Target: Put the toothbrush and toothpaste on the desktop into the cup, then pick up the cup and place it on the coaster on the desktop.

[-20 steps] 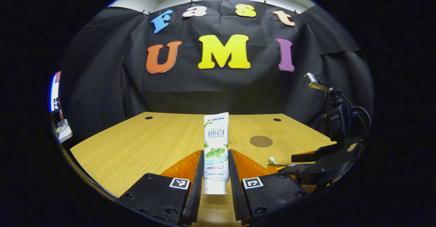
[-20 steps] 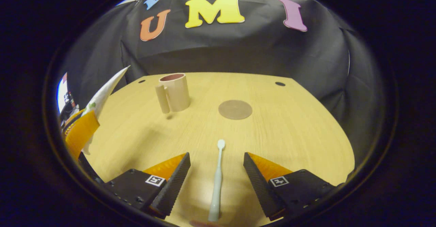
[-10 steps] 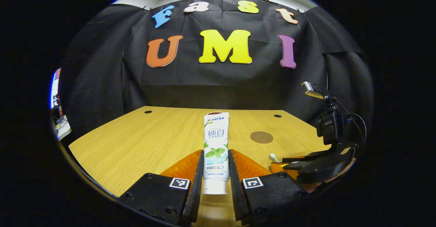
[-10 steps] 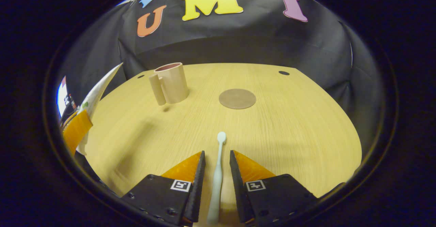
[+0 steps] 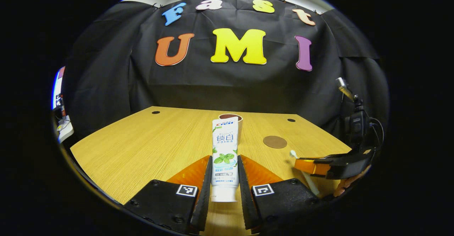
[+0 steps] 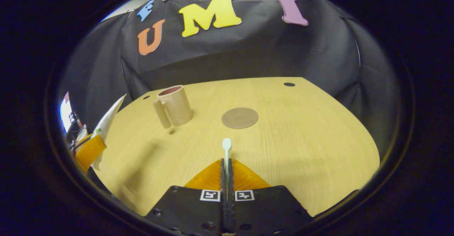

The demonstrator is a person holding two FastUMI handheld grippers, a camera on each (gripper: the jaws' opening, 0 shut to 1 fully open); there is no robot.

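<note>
Two fingers of the left gripper (image 5: 224, 179) clamp the toothpaste (image 5: 224, 158), held upright above the desktop (image 5: 142, 147) in the left gripper view. Behind the tube peeks the cup (image 5: 232, 117); the coaster (image 5: 275, 141) lies to its right. At the right edge the right gripper (image 5: 312, 166) carries the toothbrush (image 5: 301, 168), head raised off the wood where half a second ago it lay lower.

From the right gripper view, the cup (image 6: 173, 105) shows whole, handle included, left of the coaster (image 6: 240, 117). Its own fingers (image 6: 226, 174), a second ago wide apart, are now pressed together on the toothbrush (image 6: 226, 151). The toothpaste (image 6: 106, 122) shows at left.
</note>
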